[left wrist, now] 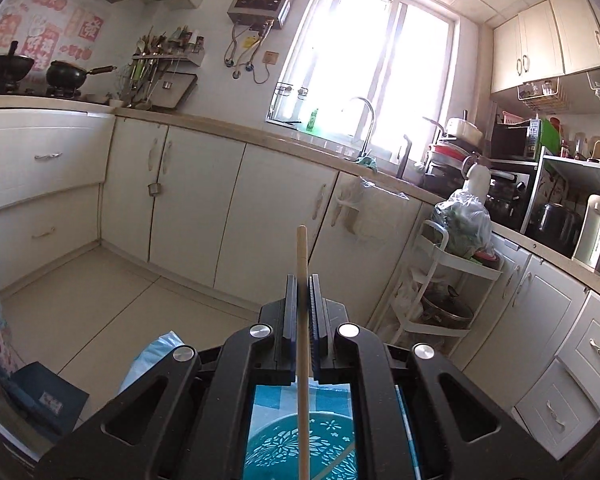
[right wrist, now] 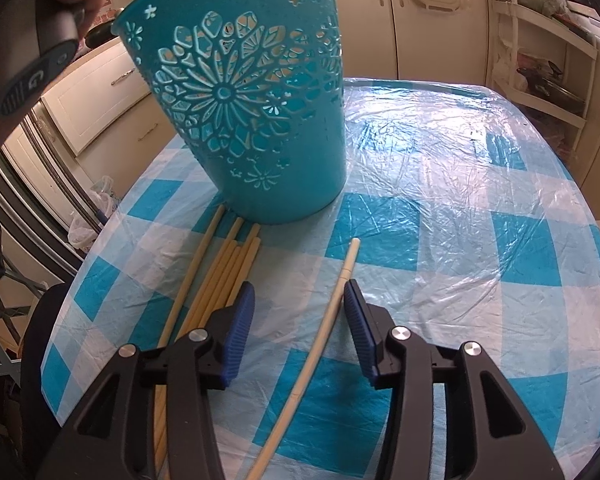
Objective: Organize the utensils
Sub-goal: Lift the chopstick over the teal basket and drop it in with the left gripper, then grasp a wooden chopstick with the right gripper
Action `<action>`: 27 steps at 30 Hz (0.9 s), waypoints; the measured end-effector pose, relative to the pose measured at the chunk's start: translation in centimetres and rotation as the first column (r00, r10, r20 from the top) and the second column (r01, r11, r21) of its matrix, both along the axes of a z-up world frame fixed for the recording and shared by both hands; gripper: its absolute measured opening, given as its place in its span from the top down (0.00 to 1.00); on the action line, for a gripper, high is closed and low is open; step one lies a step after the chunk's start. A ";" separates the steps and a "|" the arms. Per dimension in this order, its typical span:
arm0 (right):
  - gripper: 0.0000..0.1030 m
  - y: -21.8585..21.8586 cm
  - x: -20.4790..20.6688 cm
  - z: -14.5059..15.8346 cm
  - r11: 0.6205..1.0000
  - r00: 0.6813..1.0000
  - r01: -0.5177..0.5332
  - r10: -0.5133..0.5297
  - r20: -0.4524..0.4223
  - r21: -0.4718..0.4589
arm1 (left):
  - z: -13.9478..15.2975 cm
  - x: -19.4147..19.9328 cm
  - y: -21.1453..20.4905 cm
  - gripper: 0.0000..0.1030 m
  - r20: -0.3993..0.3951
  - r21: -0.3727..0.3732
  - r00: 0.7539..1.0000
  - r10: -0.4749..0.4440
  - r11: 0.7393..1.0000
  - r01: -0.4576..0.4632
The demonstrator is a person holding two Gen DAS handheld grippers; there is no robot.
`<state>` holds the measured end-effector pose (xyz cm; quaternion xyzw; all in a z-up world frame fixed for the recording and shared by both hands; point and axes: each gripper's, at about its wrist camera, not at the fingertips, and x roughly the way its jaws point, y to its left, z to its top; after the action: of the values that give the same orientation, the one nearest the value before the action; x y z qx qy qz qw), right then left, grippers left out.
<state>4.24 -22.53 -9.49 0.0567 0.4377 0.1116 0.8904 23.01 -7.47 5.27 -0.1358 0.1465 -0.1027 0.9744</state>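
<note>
L gripper (left wrist: 302,300): we clamp fingers on chopstick (left wrist: 302,264), upright over teal holder (right wrist: 244,92) | R gripper (right wrist: 300,300): fingers apart, straddling pale chopstick (right wrist: 332,300) lying on checked surface (right wrist: 460,220) | chopstick bundle (right wrist: 220,276) beside holder base

A teal perforated plastic holder (right wrist: 256,120) stands far on the checked plastic-covered table (right wrist: 460,208); a bundle of wooden chopsticks (right wrist: 220,276) lies near it, a single pale chopstick (right wrist: 332,304) to their right.

Cream cabinets (left wrist: 196,200), tiled floor (left wrist: 100,300), bright window (left wrist: 364,68)

No legible txt; red wall decals (left wrist: 40,36) too blurry.
</note>
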 end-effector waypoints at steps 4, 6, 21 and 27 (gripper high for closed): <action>0.55 0.0 0.0 0.0 1.000 1.000 0.001 -0.001 0.000 -0.001 | -1.2 -0.4 0.1 0.95 -0.030 0.007 1.000 0.002 1.000 -0.002; 0.55 0.1 0.0 0.0 1.000 1.000 0.001 -0.001 0.000 -0.001 | -1.8 -0.7 0.0 0.95 -0.050 0.026 0.999 -0.007 1.000 0.008; 0.59 -1.2 -0.3 0.2 0.999 0.999 0.037 -0.036 -0.009 0.025 | -4.4 -8.9 8.5 0.27 -0.114 0.063 0.985 0.127 0.991 -0.121; 0.91 -2.0 -0.2 0.1 0.997 0.998 0.063 -0.063 -0.018 -0.039 | -10.1 -10.0 11.5 0.21 -0.280 0.074 0.948 0.150 0.988 -0.134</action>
<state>4.02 -24.52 -9.36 0.0544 0.4463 0.0745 0.8901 13.01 3.98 -4.81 -0.1328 0.2777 -0.0077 0.9514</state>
